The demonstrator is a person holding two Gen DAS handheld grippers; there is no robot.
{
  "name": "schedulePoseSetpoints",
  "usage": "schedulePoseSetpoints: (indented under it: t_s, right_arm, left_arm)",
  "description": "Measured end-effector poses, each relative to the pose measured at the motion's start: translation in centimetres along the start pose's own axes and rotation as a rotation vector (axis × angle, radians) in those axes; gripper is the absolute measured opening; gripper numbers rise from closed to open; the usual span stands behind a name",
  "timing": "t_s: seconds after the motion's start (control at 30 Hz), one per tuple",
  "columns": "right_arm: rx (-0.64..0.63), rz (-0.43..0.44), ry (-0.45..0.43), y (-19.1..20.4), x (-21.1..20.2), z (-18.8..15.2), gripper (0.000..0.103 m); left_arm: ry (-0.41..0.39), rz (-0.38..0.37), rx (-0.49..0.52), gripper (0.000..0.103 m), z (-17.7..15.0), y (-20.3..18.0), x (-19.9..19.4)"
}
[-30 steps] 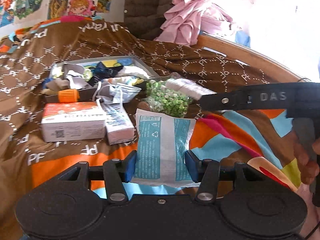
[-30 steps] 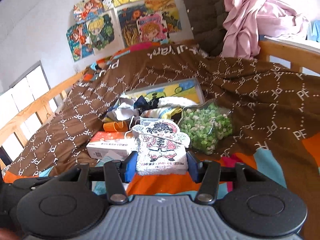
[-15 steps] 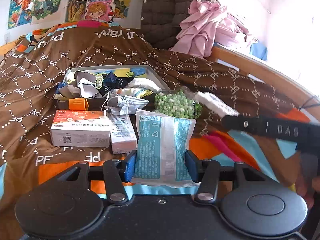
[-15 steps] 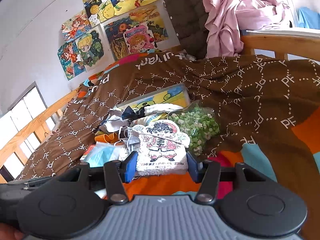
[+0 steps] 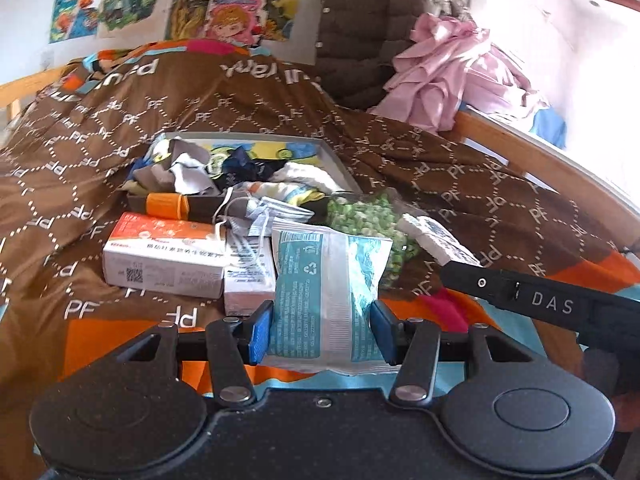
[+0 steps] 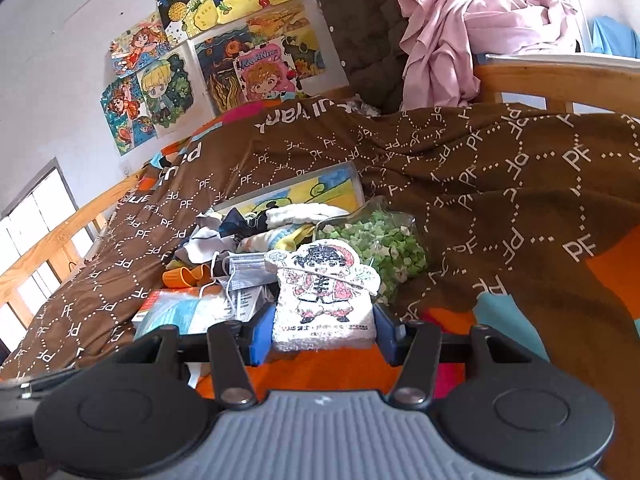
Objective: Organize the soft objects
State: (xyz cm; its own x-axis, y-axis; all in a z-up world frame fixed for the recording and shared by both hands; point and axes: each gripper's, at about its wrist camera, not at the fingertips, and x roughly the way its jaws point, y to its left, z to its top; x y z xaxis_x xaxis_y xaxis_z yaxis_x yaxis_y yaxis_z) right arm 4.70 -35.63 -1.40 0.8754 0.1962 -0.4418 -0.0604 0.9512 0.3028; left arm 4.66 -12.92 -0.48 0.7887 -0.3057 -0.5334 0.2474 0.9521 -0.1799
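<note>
My left gripper [image 5: 322, 330] is shut on a teal and white soft packet [image 5: 326, 292], held upright between its blue pads above the bed. My right gripper [image 6: 322, 328] is shut on a white sponge-like pad printed with a cartoon figure [image 6: 324, 300]. The other gripper's black arm marked DAS [image 5: 548, 300] reaches in from the right of the left wrist view, with the white pad's end [image 5: 436, 240] at its tip. Ahead lies a shallow tray [image 5: 336, 160] heaped with socks and cloths [image 5: 192, 172]. A bag of green bits [image 5: 368, 216] lies beside it.
A brown patterned quilt [image 5: 120, 128] covers the bed. An orange and white box [image 5: 164, 256], a smaller white box [image 5: 248, 276], a face mask [image 6: 244, 272] and an orange cup [image 5: 166, 204] lie before the tray. A wooden bed rail [image 5: 540, 164] runs right; pink clothing [image 5: 452, 68] hangs behind.
Both grippers have shifted while keeping their grips. In the left view the right gripper's arm has sunk lower and right. The right view has swung left and the tray looks nearer.
</note>
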Motion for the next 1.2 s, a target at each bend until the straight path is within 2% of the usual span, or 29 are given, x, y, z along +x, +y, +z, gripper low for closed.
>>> schedulePoseSetpoints:
  t_s: [0.23,0.47,0.67,1.0,1.2]
  right_arm:
    - [-0.024,-0.021,-0.014,0.6,0.4,0.7,0.056]
    - [-0.107,-0.004,-0.07,2.0,1.1,0.7,0.056]
    - [-0.111,0.026,-0.098,2.3,2.6,1.1,0.056]
    - [-0.135,-0.02,-0.167,2.9,6.4,2.8,0.056]
    - [-0.156,-0.034,-0.171,3.1,9.4,3.5,0.056]
  left_arm:
    - [-0.036,0.045,-0.005,0.053,-0.7,0.2,-0.2]
    - [-0.074,0.082,-0.085,0.053,-0.9,2.0,0.3]
    - [-0.101,0.124,-0.106,0.053,-0.4,3.3,1.3]
    - [-0.169,0.066,-0.082,0.053,4.0,5.2,5.0]
    - [-0.175,0.034,-0.035,0.054,6.2,6.4,7.9]
